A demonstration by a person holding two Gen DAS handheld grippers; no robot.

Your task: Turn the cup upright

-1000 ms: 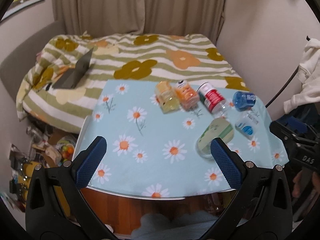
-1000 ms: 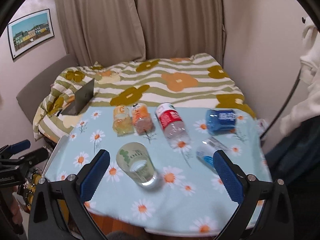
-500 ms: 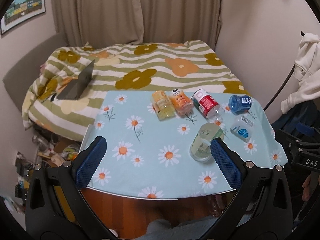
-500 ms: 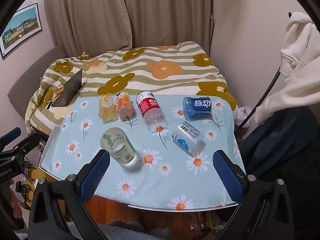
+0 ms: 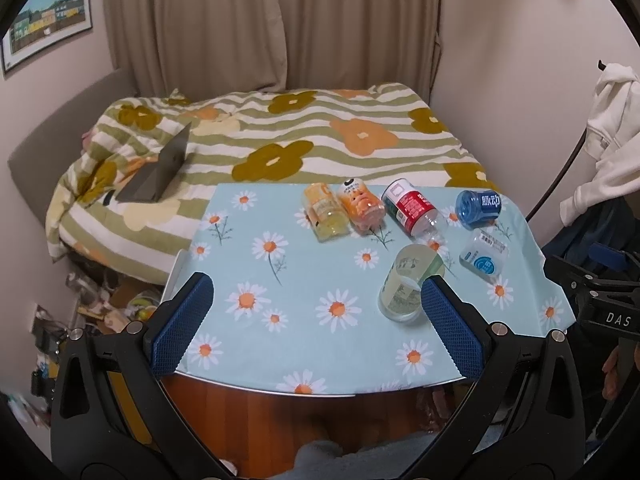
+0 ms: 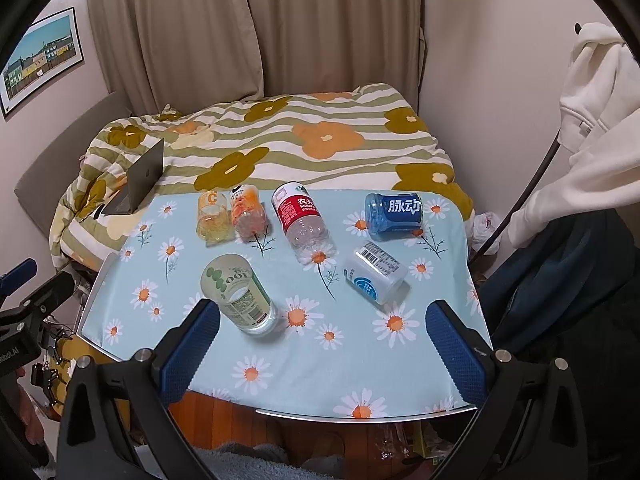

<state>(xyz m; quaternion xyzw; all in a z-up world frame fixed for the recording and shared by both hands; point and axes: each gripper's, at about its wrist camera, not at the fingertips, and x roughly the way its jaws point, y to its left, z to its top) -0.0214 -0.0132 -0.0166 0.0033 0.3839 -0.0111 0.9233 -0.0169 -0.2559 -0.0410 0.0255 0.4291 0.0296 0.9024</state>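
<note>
A pale green cup made from a cut bottle lies on its side on the daisy tablecloth, its open end towards me. In the right wrist view the cup lies just beyond my left finger pad. My left gripper is open and empty, held back above the table's near edge, with its right pad beside the cup. My right gripper is open and empty above the near edge.
Other cut-bottle cups lie on their sides: yellow, orange, red-labelled clear, blue, white. A bed with a laptop lies behind. A white garment hangs at right.
Both grippers pulled back and rose, so the table looked smaller, then eased in slightly. The cups have not moved. Both grippers stayed open.
</note>
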